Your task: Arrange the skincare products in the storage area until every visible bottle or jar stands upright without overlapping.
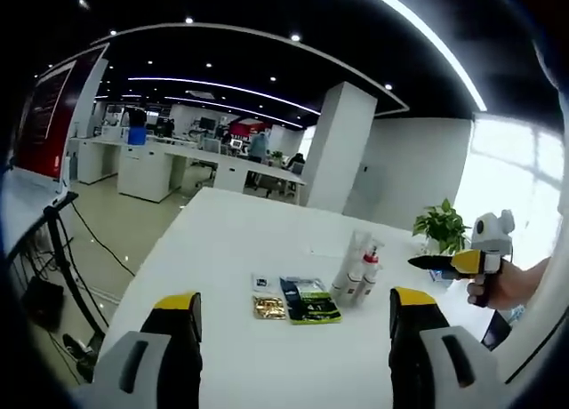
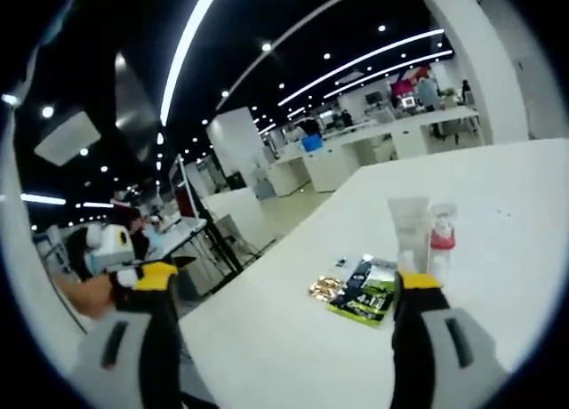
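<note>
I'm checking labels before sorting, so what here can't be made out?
- Print on the dark green flat packet: too small in both gripper views.
- Small gold packet: contents too small to tell.
- White tube and clear bottle with a red collar: bases cut off by the right gripper jaw in the right gripper view.

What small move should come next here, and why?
Probably bring the right gripper toward the tube and bottle. Both stand upright, close together, beside the flat green sachet; both grippers are open, holding nothing, away from them.
</note>
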`<state>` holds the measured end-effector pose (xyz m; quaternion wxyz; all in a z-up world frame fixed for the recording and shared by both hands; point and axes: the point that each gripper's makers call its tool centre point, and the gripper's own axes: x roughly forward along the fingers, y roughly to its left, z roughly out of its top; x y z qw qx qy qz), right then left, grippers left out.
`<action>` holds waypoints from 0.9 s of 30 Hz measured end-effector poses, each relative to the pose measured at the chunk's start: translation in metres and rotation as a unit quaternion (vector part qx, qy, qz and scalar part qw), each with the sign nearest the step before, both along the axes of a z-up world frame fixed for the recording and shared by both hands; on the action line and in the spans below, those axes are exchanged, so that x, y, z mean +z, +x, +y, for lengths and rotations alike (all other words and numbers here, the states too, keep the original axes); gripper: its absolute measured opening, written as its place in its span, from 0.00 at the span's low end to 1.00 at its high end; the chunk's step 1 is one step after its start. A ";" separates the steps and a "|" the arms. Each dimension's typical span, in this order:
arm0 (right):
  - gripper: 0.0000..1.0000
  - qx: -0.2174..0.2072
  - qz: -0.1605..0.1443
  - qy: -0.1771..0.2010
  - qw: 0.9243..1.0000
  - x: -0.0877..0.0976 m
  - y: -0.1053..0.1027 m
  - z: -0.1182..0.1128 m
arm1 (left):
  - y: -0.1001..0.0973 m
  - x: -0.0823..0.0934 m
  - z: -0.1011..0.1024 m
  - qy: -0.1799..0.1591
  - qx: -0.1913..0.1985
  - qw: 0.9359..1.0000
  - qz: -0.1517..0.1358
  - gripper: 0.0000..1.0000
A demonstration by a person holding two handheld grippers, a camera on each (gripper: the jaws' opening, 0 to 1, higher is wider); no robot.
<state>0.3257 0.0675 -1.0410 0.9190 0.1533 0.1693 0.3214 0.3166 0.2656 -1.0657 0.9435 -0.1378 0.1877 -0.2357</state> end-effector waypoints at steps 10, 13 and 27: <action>0.99 -0.003 0.012 0.011 1.000 -0.004 0.000 -0.004 | -0.002 0.002 -0.003 -0.002 0.003 1.000 -0.002 0.89; 0.99 0.000 0.005 0.010 1.000 0.000 0.000 -0.001 | -0.003 -0.002 -0.005 0.000 -0.003 1.000 0.004 0.89; 0.98 0.017 0.024 0.000 1.000 -0.009 -0.008 0.012 | -0.006 0.003 -0.001 0.010 -0.005 1.000 0.003 0.87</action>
